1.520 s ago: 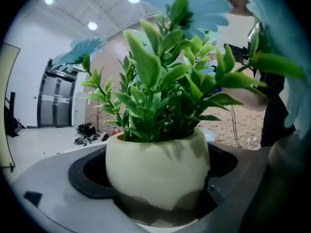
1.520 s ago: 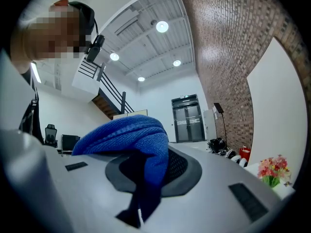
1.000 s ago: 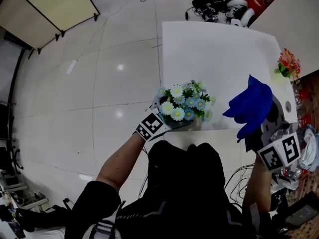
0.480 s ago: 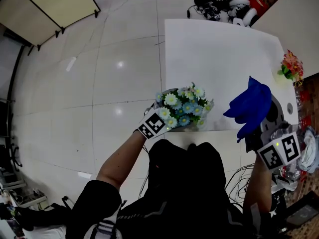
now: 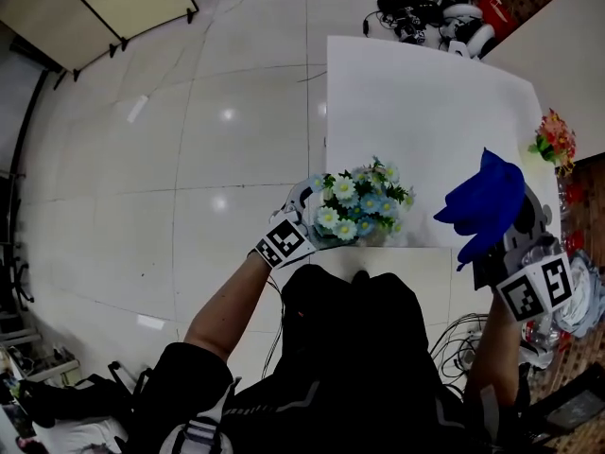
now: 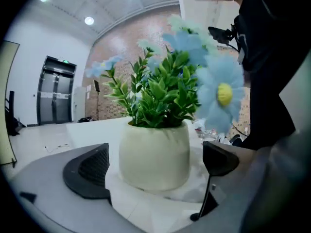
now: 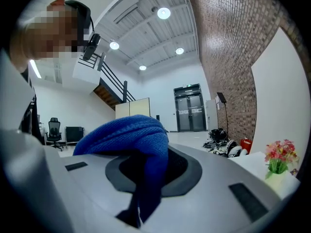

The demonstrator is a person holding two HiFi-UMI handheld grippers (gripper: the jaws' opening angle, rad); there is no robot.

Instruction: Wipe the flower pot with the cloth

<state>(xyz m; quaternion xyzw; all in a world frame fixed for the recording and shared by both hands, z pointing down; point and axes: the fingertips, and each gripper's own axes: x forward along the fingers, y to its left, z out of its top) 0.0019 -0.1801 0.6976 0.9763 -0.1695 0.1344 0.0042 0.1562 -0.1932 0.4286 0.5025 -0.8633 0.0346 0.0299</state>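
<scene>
My left hand-held gripper point(image 5: 312, 218) stands wide around the pale flower pot point(image 6: 154, 152). The pot sits between the jaws with a gap on either side, at the near edge of the white bench point(image 5: 425, 102), under its blue and white flowers point(image 5: 364, 201). Further right, my right hand-held gripper point(image 5: 492, 253) is clamped on the bunched blue cloth point(image 5: 484, 206), held over the bench's near right corner, apart from the pot.

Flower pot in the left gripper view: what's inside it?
Green leafy stems and pale blue daisies rise from the cream flower pot. The foliage covers its mouth, so any soil or filler inside cannot be seen.
</scene>
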